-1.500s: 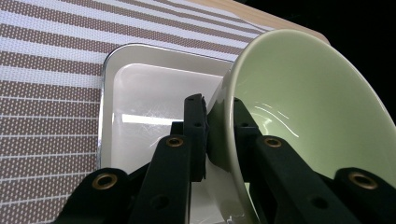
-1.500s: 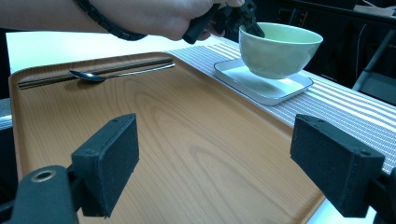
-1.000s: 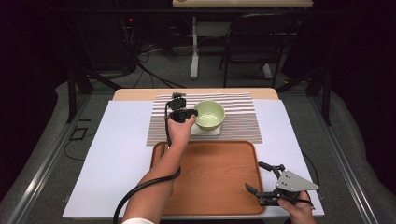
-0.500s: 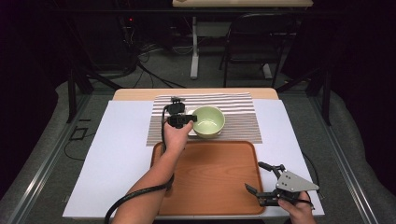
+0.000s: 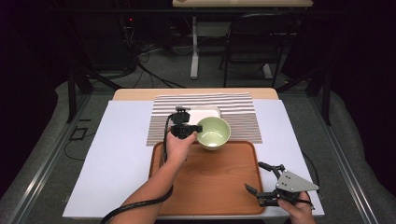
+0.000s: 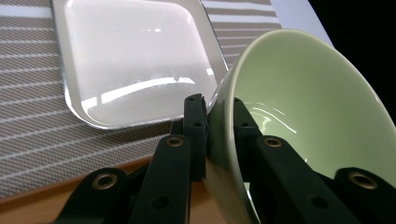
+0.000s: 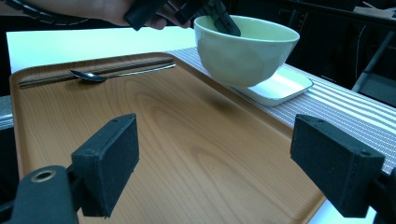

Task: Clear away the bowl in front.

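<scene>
My left gripper (image 5: 198, 129) is shut on the left rim of a pale green bowl (image 5: 214, 133), one jaw inside it and one outside. The bowl hangs tilted over the far edge of the wooden tray (image 5: 210, 186). In the left gripper view the jaws (image 6: 217, 105) pinch the bowl's wall (image 6: 303, 116), with a white square plate (image 6: 130, 51) behind it. My right gripper (image 5: 253, 176) stands open above the tray's near right corner with nothing between its pads. In the right gripper view it (image 7: 223, 163) looks across the tray (image 7: 163, 140) at the lifted bowl (image 7: 243, 46).
A spoon (image 7: 93, 76) and a dark pair of chopsticks (image 7: 56, 80) lie along the tray's left edge. The white plate (image 5: 205, 112) rests on a striped placemat (image 5: 243, 109) beyond the tray. White paper (image 5: 121, 149) covers the table.
My left gripper has carried the bowl off the white plate and toward the person, as far as the tray's far edge. The right gripper has kept still.
</scene>
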